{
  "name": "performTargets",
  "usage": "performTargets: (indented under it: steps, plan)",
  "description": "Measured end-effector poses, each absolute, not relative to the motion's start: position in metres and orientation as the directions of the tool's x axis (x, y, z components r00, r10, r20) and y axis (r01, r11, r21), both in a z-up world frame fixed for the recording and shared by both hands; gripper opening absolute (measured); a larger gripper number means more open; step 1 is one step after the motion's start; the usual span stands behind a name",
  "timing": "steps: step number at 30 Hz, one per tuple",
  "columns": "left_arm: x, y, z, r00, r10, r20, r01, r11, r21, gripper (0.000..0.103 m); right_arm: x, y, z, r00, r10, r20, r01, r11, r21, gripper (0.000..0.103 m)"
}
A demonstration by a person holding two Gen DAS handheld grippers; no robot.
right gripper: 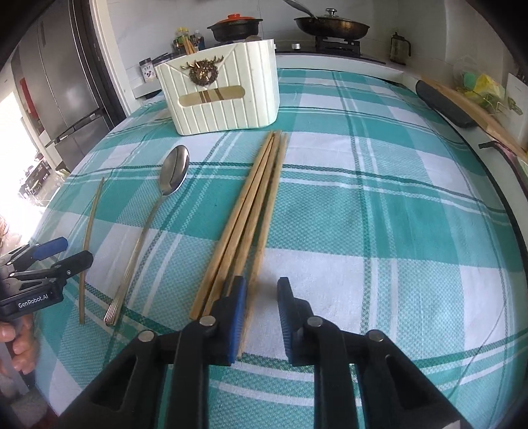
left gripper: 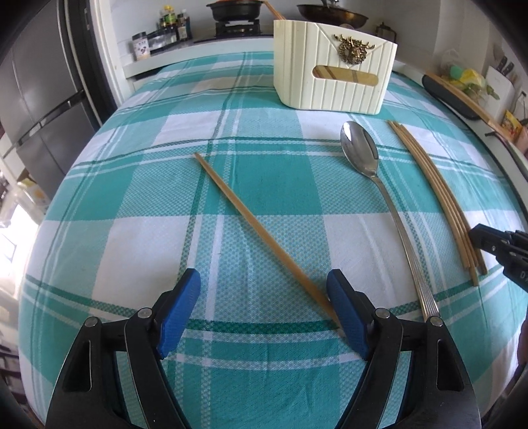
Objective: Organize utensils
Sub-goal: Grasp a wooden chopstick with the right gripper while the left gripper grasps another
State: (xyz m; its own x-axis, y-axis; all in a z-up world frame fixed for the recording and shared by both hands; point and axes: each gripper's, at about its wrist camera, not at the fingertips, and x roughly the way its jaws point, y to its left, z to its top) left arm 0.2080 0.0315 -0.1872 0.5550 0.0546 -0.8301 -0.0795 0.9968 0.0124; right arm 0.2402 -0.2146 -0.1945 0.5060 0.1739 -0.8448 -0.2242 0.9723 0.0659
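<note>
A teal-and-white checked tablecloth (right gripper: 379, 211) was spread over the table. Behind it, a black lidded pot (right gripper: 235, 28) and a dark frying pan (right gripper: 331, 26) were set on a gas stove (left gripper: 237, 27). A grey steel refrigerator (left gripper: 43, 99) was seen at left, beside bottled condiments (left gripper: 170, 23).

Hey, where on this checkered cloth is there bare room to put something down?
Free patches: right of the chopstick bundle out to the tablecloth edge, and left of the single chopstick. Crowded: the strip from that chopstick across the spoon to the bundle, and in front of the cream holder.
</note>
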Motion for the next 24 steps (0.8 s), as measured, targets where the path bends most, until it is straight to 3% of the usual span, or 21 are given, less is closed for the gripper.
performTargets:
  steps: [3,11,19,22,24]
  plan:
    - [0.206,0.033,-0.187,0.546,0.053,-0.836,-0.072,0.997,0.016,0.080,0.243,-0.210,-0.194,0.501,0.121,-0.857,-0.221,0.975,0.008,0.008]
    - [0.193,0.049,-0.184,0.509,0.062,-0.858,-0.052,0.998,0.041,0.080,0.230,-0.242,-0.191,0.498,0.010,-0.867,-0.064,0.998,-0.025,0.007]
    - [0.182,0.078,-0.183,0.482,0.129,-0.867,-0.097,0.991,0.093,0.080,0.214,-0.263,-0.189,0.493,-0.003,-0.870,-0.016,1.000,-0.012,0.008]
    - [0.182,0.086,-0.181,0.476,0.150,-0.867,-0.115,0.988,0.108,0.080,0.213,-0.265,-0.188,0.492,0.011,-0.871,-0.019,1.000,0.002,0.011]
    - [0.183,0.089,-0.181,0.472,0.147,-0.869,-0.115,0.988,0.104,0.080,0.214,-0.267,-0.188,0.489,0.022,-0.872,-0.024,1.000,0.012,0.023]
